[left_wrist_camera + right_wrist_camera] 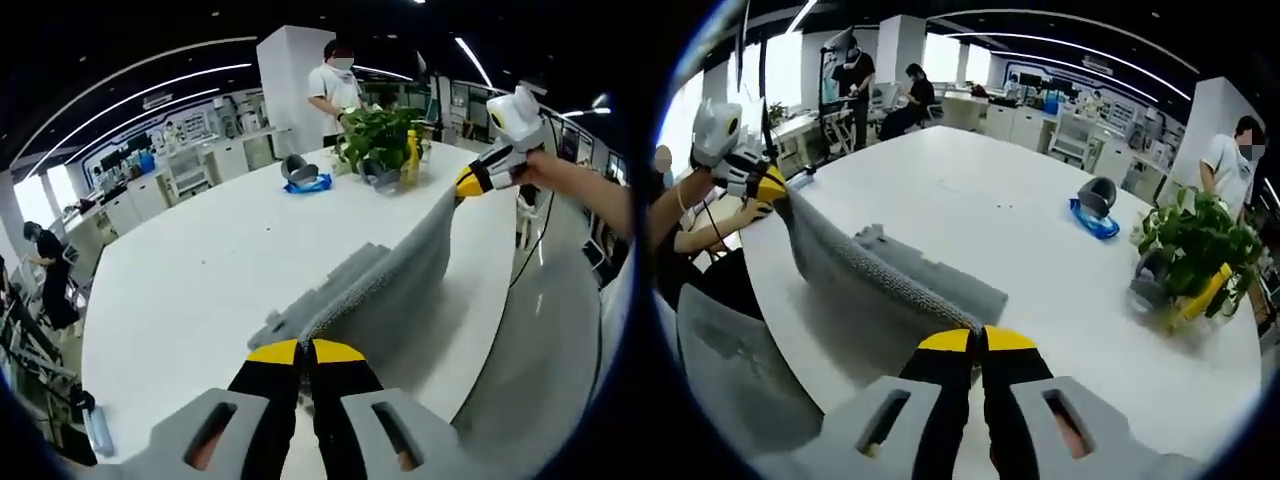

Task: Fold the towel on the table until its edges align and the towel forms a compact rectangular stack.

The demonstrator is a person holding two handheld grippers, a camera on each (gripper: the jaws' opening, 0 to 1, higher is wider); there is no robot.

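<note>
Both tongs are closed on the towel's ends. In the left gripper view we see the left tongs (305, 352) with their yellow tips pressed together on one end of the grey towel (400, 285), and the right tongs (472, 181) far ahead and up to the right, pinching the other end in a person's hand (545, 168). The cloth hangs stretched between the two, lifted along its upper edge, while the rest of it lies crumpled on the white tabletop (220, 260) just left of that edge.

In the right gripper view the right tongs (977, 340) are shut on the near end of the towel (890, 275), and the left tongs (768, 184) hold its far end up at the left.

Beyond the towel, well apart from both tongs, stand a potted plant (1190, 240) with a yellow bottle (1202, 290) beside it, and a blue-and-grey item (1095, 208) lies on the tabletop (970, 200).
</note>
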